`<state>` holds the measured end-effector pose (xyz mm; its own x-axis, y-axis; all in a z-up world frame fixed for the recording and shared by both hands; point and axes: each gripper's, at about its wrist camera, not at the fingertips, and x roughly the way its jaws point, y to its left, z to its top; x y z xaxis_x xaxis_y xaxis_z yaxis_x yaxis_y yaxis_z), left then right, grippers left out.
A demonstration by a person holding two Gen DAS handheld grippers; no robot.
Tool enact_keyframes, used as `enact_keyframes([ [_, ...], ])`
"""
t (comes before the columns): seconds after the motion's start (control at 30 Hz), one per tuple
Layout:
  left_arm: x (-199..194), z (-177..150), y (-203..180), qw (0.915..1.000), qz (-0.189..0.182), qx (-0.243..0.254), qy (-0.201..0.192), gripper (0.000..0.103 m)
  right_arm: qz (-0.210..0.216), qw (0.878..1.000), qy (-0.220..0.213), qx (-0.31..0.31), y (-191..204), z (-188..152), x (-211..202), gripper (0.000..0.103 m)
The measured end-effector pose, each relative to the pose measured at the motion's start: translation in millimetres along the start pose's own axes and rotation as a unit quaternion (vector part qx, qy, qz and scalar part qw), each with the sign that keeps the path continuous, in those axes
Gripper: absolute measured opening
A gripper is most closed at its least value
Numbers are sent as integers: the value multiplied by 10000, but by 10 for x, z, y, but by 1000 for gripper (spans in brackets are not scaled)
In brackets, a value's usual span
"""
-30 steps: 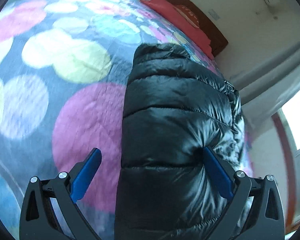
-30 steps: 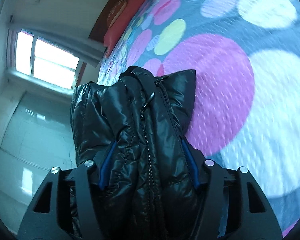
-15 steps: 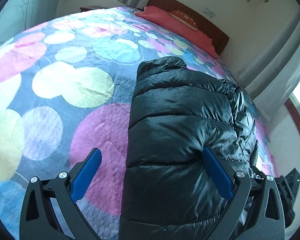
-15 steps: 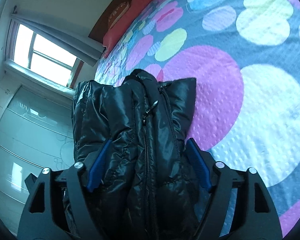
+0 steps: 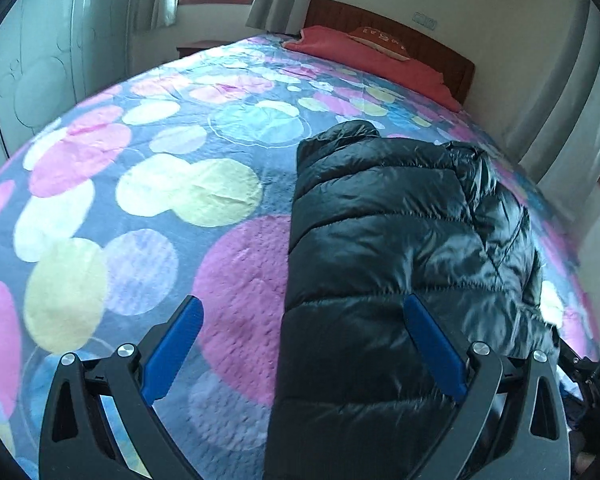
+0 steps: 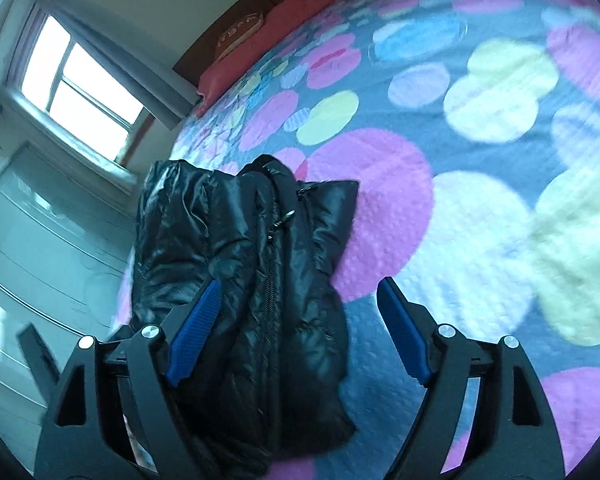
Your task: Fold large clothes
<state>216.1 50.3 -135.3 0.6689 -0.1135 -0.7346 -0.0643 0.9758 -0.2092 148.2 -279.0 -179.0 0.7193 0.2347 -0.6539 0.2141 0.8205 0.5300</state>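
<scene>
A shiny black puffer jacket (image 5: 400, 248) lies folded into a long bundle on the bed; it also shows in the right wrist view (image 6: 252, 264) with its zipper facing up. My left gripper (image 5: 300, 344) is open, raised above the jacket's near end, its right finger over the fabric and holding nothing. My right gripper (image 6: 296, 328) is open and empty, above the jacket's other end. The jacket rests free on the bedspread.
The bed is covered by a grey bedspread with big coloured dots (image 5: 148, 200). A red pillow (image 5: 364, 56) lies by the wooden headboard (image 5: 400, 28). A window (image 6: 80, 92) with curtains and a pale wardrobe (image 6: 32, 248) stand beside the bed.
My right gripper has opened and let go of the jacket, which now rests on the bed. Both grippers have lifted and drawn back from it.
</scene>
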Motion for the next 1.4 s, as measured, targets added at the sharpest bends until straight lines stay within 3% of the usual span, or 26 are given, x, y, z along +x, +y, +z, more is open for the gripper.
enact_keyframes([
  [0.27, -264, -219, 1, 9988, 474, 106, -44, 99, -768, 9941, -160, -749, 105, -255, -270, 81],
  [0.33, -365, -289, -10, 9980, 588, 225, -98, 99, -872, 9914, -240, -944, 150, -329, -364, 87],
  [0.5, -628, -490, -67, 9945, 786, 619, -317, 99, -905, 9839, -550, -1439, 351, -504, -599, 92],
  [0.8, -1126, -660, -102, 9931, 901, 495, -567, 99, -868, 9744, -1029, -1803, 703, -668, -976, 99],
  [1.13, -1569, -679, -209, 9861, 1139, 689, -993, 99, -648, 9708, -1183, -1984, 987, -765, -1277, 100],
  [1.4, -1693, -706, -283, 9864, 1002, 730, -1078, 99, -618, 9681, -1290, -2056, 1038, -804, -1366, 100],
])
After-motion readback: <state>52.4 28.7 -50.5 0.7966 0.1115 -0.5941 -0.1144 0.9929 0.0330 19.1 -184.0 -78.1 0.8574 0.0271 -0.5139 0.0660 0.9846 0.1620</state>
